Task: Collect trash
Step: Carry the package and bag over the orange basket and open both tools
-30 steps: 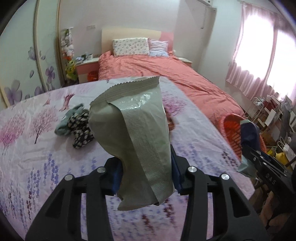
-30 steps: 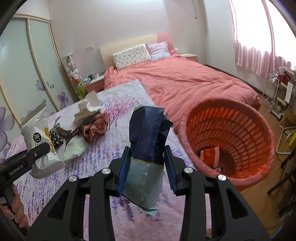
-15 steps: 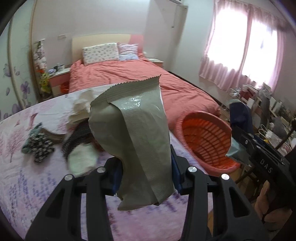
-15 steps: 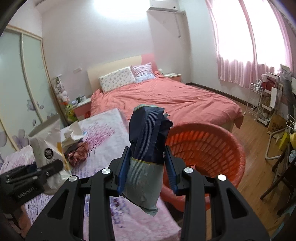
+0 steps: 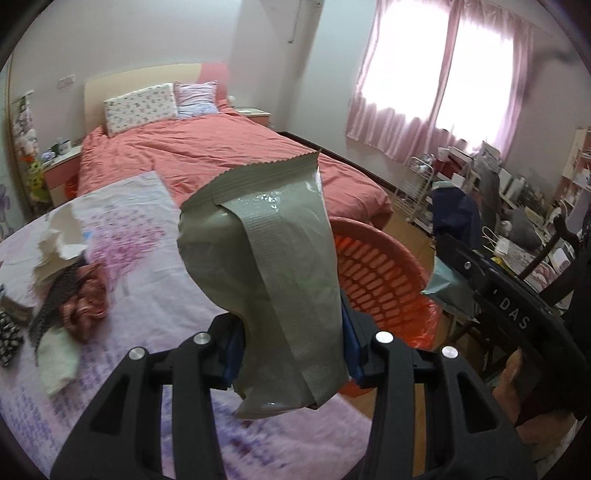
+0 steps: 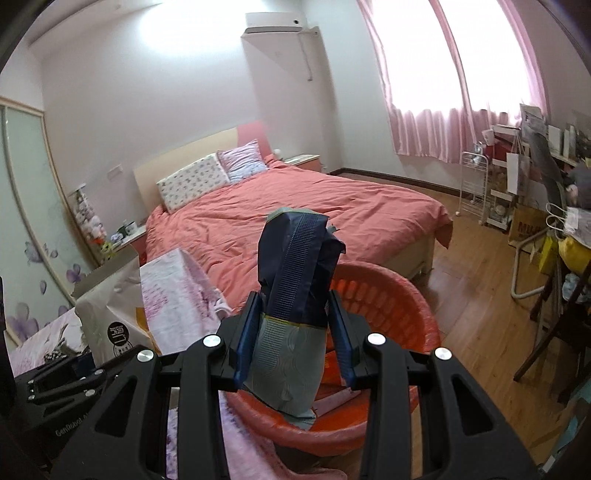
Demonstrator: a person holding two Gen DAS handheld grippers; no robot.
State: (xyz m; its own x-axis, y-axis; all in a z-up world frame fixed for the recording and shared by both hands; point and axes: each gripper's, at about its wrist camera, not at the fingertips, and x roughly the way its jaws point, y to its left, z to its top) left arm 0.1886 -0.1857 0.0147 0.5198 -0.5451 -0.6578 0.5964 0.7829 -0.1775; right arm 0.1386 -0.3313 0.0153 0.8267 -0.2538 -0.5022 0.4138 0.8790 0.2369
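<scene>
Bedroom with coral-covered bed [image 6: 295, 218], pink-curtained bright windows [image 6: 461, 77], wooden floor [image 6: 476, 266], white walls, wall air conditioner [image 6: 275, 20].

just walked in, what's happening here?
A person is clearing trash off a bed with two handheld grippers. The left gripper is shut on a grey-green snack bag; the right gripper is shut on a dark blue wrapper. Both are held near the orange basket beside the bed, nothing dropped yet. Crumpled tissue and clothes remain on the floral bedspread.
</scene>
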